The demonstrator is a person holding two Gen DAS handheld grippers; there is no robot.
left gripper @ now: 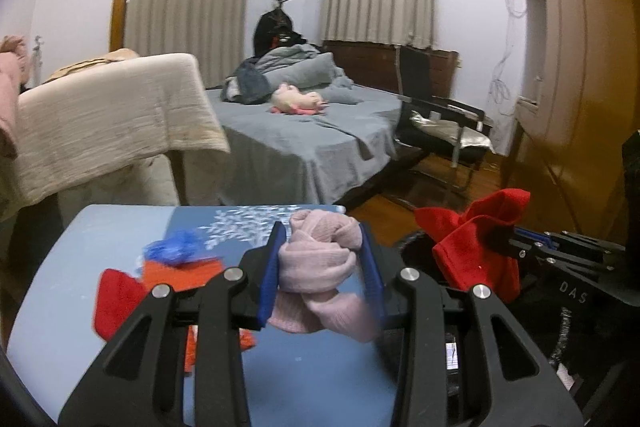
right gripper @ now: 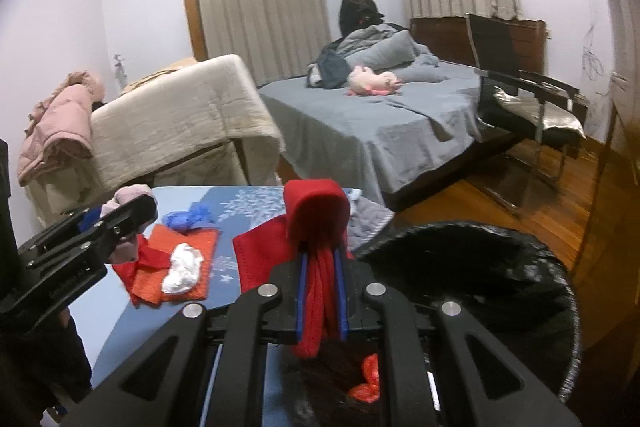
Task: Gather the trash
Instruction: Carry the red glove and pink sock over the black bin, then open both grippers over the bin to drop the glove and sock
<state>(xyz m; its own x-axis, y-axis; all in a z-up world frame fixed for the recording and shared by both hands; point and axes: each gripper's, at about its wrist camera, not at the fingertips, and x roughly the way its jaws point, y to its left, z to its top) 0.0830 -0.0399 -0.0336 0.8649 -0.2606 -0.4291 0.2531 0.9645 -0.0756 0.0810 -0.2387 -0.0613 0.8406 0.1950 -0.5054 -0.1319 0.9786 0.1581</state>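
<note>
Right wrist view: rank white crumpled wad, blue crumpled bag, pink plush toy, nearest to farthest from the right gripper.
From the right gripper, shut on the red cloth:
1. White crumpled wad, on the orange cloth on the table, to the left.
2. Blue crumpled bag, farther back on the table, left.
3. Pink plush toy, on the bed across the room.

right gripper [right gripper: 320, 267] clamps red cloth [right gripper: 316, 211] beside black bin [right gripper: 500, 239].
</note>
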